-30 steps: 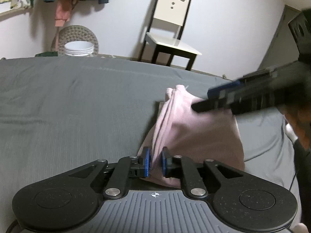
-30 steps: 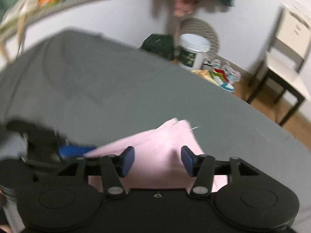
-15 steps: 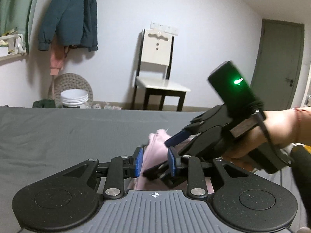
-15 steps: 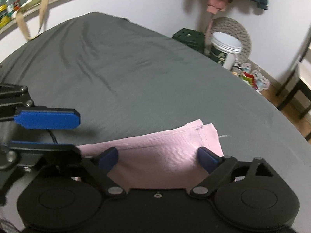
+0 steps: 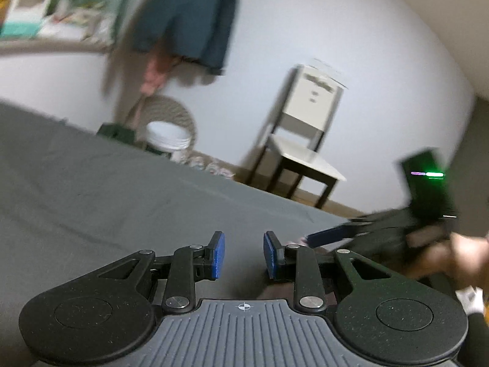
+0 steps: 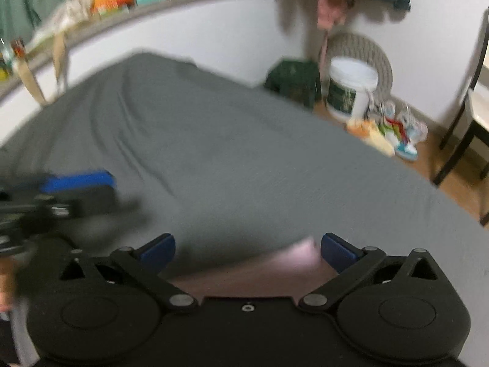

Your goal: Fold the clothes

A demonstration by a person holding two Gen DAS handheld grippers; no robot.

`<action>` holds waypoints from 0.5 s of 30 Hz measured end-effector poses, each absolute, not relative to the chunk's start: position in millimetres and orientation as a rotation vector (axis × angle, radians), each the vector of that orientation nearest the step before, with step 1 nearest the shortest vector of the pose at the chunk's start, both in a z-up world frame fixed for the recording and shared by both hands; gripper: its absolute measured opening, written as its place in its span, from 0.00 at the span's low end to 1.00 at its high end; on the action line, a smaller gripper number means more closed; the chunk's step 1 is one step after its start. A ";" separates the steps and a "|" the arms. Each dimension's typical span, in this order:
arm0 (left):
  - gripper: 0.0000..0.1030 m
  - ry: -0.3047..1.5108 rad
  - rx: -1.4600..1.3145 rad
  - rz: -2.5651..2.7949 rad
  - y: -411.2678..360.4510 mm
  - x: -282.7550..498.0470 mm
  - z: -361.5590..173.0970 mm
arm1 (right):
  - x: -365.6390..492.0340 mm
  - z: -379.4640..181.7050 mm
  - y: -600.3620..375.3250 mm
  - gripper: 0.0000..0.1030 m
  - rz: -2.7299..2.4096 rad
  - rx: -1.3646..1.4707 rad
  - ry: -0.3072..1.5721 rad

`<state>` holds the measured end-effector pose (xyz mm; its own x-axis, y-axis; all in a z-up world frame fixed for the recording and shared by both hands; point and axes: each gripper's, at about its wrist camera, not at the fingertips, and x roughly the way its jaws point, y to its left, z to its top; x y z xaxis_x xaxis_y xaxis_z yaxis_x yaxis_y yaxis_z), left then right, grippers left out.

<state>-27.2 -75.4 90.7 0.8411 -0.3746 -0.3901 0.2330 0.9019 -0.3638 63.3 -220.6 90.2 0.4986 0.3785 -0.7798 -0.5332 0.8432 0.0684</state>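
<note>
1. Bed [image 6: 232, 159]: wide surface under a dark grey sheet, loosely creased toward its far end; fills most of both wrist views [image 5: 91, 189].
2. Pink garment [image 6: 275, 269]: folded, lying flat on the sheet at the near edge of the right wrist view; outline blurred. Only a sliver shows in the left wrist view.
3. Floor [image 6: 452, 189]: wood-toned strip beyond the bed's far side.
4. On the floor, by the wall: white bucket [image 6: 351, 91], dark green crate [image 6: 293, 81] just beside it, colourful shoes [image 6: 403, 134] near the bucket, chair [image 5: 305, 153] well apart from them.
</note>
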 end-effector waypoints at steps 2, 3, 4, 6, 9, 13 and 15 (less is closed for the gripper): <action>0.27 0.482 -0.351 -0.317 -69.8 -24.1 87.1 | 52.0 105.2 -225.5 0.99 0.565 -0.236 0.866; 0.27 0.488 -0.371 -0.312 -67.1 -22.6 85.2 | 44.3 110.8 -229.7 1.00 0.569 -0.276 0.857; 0.27 0.493 -0.391 -0.308 -64.3 -21.1 83.4 | 36.6 116.4 -233.8 0.99 0.574 -0.316 0.847; 0.27 0.504 -0.404 -0.340 -66.1 -22.1 79.6 | 23.4 119.5 -247.4 0.99 0.576 -0.342 0.861; 0.28 0.527 -0.358 -0.469 -85.2 -29.7 73.4 | 5.5 115.8 -263.3 1.00 0.585 -0.372 0.888; 0.28 0.571 -0.270 -0.614 -115.6 -32.8 65.3 | -13.2 101.3 -266.3 0.99 0.618 -0.399 0.913; 0.28 0.603 -0.254 -0.645 -125.8 -30.5 59.3 | -12.4 93.9 -268.1 0.99 0.639 -0.363 0.919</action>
